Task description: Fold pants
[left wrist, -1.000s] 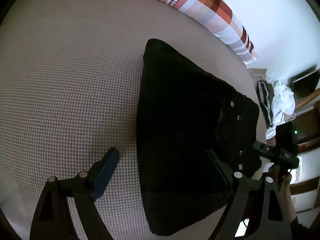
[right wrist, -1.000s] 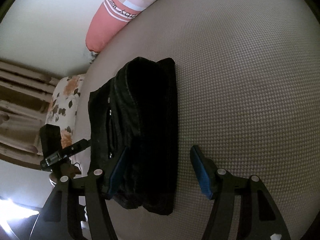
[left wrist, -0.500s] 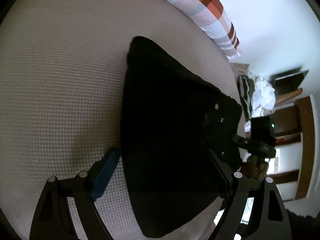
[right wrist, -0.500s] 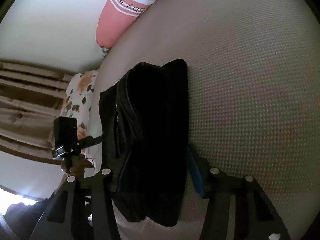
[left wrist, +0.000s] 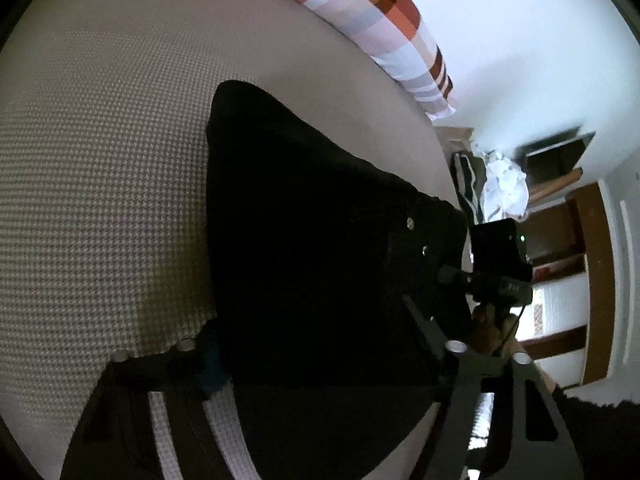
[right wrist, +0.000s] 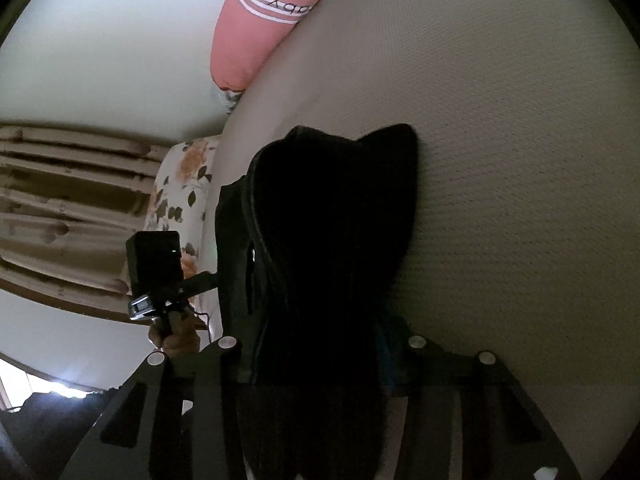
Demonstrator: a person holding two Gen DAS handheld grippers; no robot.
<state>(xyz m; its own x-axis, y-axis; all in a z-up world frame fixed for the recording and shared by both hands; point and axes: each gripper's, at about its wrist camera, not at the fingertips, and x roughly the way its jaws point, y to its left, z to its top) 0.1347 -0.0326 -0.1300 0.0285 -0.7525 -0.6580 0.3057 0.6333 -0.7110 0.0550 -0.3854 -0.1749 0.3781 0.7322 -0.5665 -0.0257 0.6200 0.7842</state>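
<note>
Pants (folded), now clamped, both jaws closed.

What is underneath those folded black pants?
The black pants lie on a beige textured bedspread, which shows all around them. Whatever lies directly beneath the bundle is covered, and both grippers' fingertips are hidden against the fabric.

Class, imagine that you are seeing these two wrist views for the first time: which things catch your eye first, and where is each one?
A folded bundle of black pants fills the middle of both views, lying on the beige woven bedspread. Both the left gripper and the right gripper have their fingers around its near end. A pink and checked pillow lies along the far edge by the white wall.
</note>
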